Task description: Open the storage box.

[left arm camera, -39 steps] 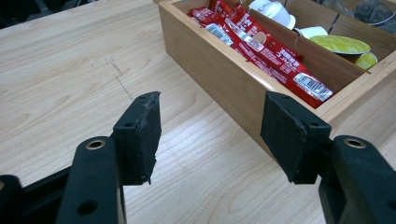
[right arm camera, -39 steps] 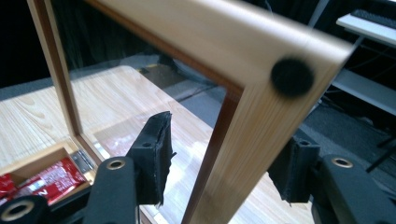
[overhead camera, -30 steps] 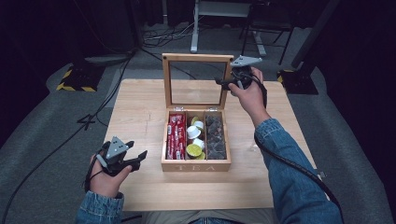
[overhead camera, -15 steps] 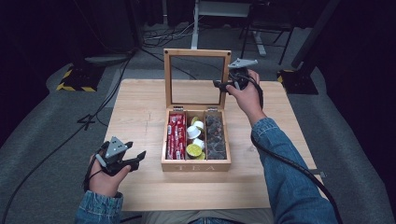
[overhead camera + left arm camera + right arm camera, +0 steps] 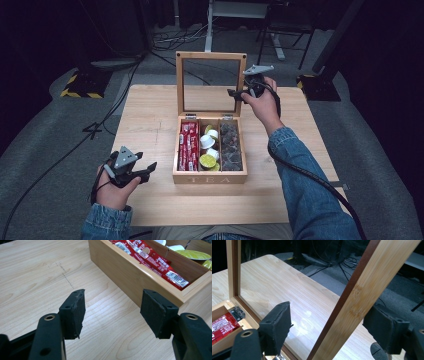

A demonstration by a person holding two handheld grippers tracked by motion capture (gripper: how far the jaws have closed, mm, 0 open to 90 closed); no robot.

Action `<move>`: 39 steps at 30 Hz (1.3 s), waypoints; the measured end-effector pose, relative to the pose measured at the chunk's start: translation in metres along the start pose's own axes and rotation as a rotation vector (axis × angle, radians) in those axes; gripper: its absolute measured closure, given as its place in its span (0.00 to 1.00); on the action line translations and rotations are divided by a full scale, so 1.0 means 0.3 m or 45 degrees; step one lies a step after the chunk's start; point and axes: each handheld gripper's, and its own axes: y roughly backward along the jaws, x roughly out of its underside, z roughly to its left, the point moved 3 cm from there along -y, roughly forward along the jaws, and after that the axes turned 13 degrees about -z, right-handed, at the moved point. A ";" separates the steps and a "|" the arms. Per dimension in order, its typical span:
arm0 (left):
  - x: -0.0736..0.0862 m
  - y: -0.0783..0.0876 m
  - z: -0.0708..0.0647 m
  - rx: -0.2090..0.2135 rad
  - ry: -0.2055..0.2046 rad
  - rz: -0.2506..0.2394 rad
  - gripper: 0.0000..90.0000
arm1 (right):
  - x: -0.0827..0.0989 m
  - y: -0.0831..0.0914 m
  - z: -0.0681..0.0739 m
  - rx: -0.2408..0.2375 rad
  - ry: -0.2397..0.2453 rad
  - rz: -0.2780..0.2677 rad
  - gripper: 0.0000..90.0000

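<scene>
We see the tea box in the middle of the table, its glass lid standing upright. Our right claw straddles the lid's right frame edge; its jaws have just been opening, one pad apart from the wood. The left claw (empty, jaws parted) rests near the box's front left corner.

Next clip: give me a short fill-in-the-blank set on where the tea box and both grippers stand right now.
1. The lid of the tea box stands ____.
2. The lid's side rail runs between the jaws of the ____ gripper.
3. The left gripper hovers over the bare table with ____ between its jaws.
4. The box's left compartment holds ____ packets.

Missing words: open; right; nothing; red
</scene>
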 end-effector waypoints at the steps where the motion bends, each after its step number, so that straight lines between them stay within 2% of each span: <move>1: 0.000 -0.001 0.002 0.001 0.000 0.000 0.41 | -0.001 0.002 0.000 -0.004 -0.003 0.001 0.25; 7: 0.002 -0.010 0.014 0.004 0.013 0.014 0.40 | -0.004 0.028 -0.004 -0.029 -0.019 0.028 0.22; 11: 0.001 -0.017 0.019 0.003 0.020 0.017 0.40 | -0.018 0.065 -0.003 -0.050 -0.038 0.009 0.23; 17: -0.009 -0.038 0.022 0.014 0.012 0.025 0.40 | -0.047 0.123 0.006 -0.066 -0.031 -0.026 0.23; 19: -0.010 -0.042 0.026 0.013 0.015 0.030 0.40 | -0.055 0.148 0.012 -0.083 -0.036 -0.035 0.24; 21: -0.012 -0.047 0.033 0.014 0.021 0.030 0.39 | -0.059 0.180 0.019 -0.114 -0.018 -0.011 0.26; 25: -0.022 -0.055 0.041 0.013 0.037 0.031 0.40 | -0.062 0.231 0.030 -0.152 -0.036 -0.009 0.29; 31: -0.026 -0.068 0.044 0.022 0.042 0.045 0.40 | -0.065 0.304 0.049 -0.185 -0.068 -0.055 0.29; 35: -0.024 -0.074 0.047 0.025 0.046 0.053 0.40 | -0.061 0.337 0.070 -0.218 -0.080 -0.072 0.24; 39: -0.025 -0.077 0.044 0.031 0.041 0.063 0.40 | -0.051 0.363 0.096 -0.205 -0.081 -0.100 0.22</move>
